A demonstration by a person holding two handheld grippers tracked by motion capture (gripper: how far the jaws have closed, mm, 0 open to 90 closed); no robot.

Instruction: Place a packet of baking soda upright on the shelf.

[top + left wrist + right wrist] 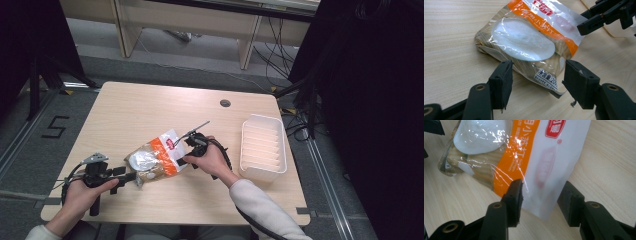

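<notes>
Even overhead light falls on the worktop (150, 105), while the room's left and right sides sink into near black. Both gripper views show white glare streaks across the clear snack bag (529, 40), and shadows beneath it are soft. The high view looks slightly soft, perhaps from low resolution.

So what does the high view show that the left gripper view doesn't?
High view alone: the white ribbed tray at the table's right side, both hands, and the floor beyond. Left gripper view alone: the small print label at the snack bag's near corner, between the left gripper's open fingers. Both: the bag lying flat, with the right gripper at its far end.
</notes>
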